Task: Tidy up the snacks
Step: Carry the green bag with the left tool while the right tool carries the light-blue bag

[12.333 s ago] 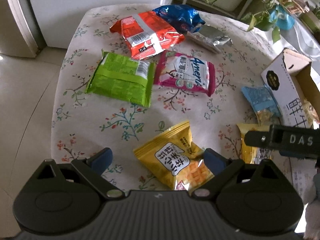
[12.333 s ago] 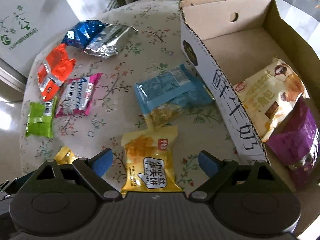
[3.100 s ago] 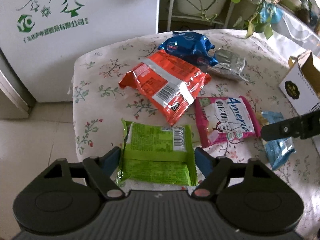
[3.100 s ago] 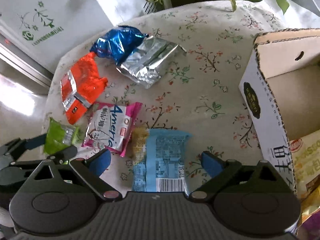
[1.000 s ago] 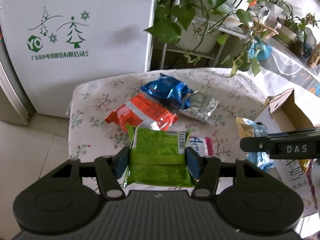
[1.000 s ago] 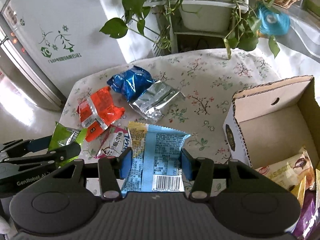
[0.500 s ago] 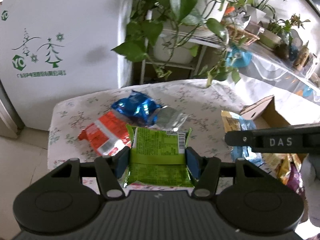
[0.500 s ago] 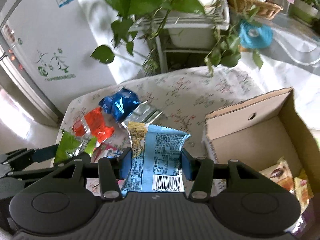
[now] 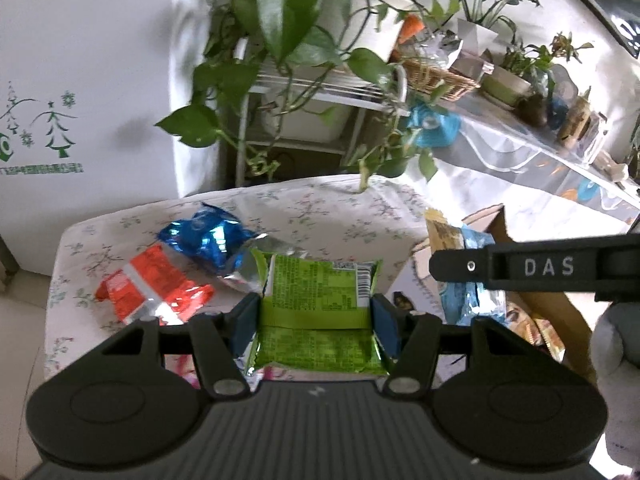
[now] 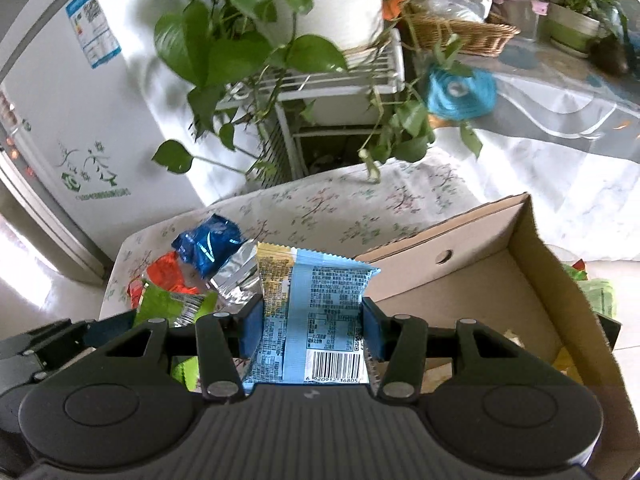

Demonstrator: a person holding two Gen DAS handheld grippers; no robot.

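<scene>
The left tongs (image 9: pixel 316 326) are pinching a green snack packet (image 9: pixel 318 316) by its two side edges, holding it flat with the printed back and barcode facing up, raised above the floral worktop (image 9: pixel 320 208). The right tongs (image 10: pixel 312 332) are gripping a light-blue and yellow snack packet (image 10: pixel 316 312) the same way, barcode nearest the camera, and this packet is hanging over the near end of the open cardboard box (image 10: pixel 532 264) — a few other packets are showing low in the box on its right side. From the left wrist view the right tongs are crossing the frame at the right, the blue packet dangling beneath them beside the box's edge. Farther out on the worktop, an orange-red packet (image 9: pixel 154 290), a shiny dark-blue packet (image 9: pixel 208 240) and a silver foil packet (image 10: pixel 236 276) are lying close together, the silver one partly tucked under the blue. Beyond the worktop, a white wire rack with trailing green plants (image 10: pixel 256 40) is standing next to a white fridge (image 9: pixel 80 60).
</scene>
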